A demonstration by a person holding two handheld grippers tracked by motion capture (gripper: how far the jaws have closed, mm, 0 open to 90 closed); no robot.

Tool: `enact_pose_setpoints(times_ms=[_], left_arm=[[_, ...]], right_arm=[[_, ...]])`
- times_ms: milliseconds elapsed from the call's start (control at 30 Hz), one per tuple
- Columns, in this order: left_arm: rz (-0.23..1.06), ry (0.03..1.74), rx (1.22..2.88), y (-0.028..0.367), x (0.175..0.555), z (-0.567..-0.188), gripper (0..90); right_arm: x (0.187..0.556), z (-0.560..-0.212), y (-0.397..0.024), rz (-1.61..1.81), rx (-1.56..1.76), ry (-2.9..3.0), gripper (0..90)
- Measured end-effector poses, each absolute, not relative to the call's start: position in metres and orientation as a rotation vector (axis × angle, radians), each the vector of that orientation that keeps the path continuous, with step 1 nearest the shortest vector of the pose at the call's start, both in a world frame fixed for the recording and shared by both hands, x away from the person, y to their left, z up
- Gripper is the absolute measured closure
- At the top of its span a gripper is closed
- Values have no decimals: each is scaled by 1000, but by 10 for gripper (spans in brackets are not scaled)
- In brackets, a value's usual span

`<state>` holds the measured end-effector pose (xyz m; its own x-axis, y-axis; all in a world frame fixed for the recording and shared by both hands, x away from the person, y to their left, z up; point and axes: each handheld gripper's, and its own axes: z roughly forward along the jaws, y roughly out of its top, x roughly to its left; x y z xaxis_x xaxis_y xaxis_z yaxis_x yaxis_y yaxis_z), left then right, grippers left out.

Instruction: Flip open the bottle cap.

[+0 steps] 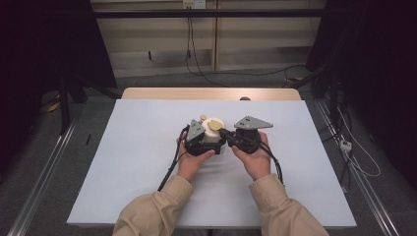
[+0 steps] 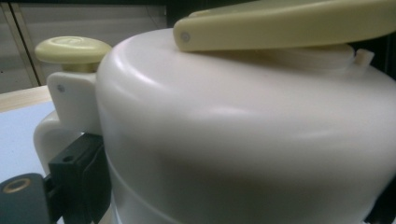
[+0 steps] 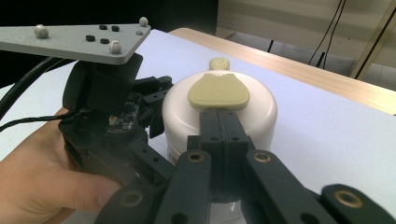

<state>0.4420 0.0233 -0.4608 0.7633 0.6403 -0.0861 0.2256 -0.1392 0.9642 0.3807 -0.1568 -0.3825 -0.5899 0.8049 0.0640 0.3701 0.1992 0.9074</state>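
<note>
While the cream jug (image 1: 212, 133) stands mid-bench (image 1: 147, 167) on the white mat, your left gripper (image 1: 195, 135) has its fingers spread around the jug's body, one pad (image 2: 77, 179) pressed just under the handle (image 2: 65, 116). Your right gripper (image 3: 219, 122) reaches over the top, its fingers closed together, their tips at the edge of the yellowish lid flap (image 3: 218, 91). A round button (image 2: 72, 49) sits atop the handle.

The white mat (image 1: 147, 162) lies bare on every side of the cream jug (image 1: 214, 133), so approach is open there. The left gripper (image 1: 199, 135) crowds its left flank, the right gripper (image 1: 226, 132) its top, jaws apparently closed against the lid tab (image 3: 218, 91).
</note>
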Motion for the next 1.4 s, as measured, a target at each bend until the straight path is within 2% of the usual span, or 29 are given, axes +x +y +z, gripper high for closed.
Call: enact_pose_setpoints(times_ms=[1400], left_arm=[[410,693,1707,23,442,-461,65]], right_arm=[[392,-370,-147,1361,1068,2038,900]])
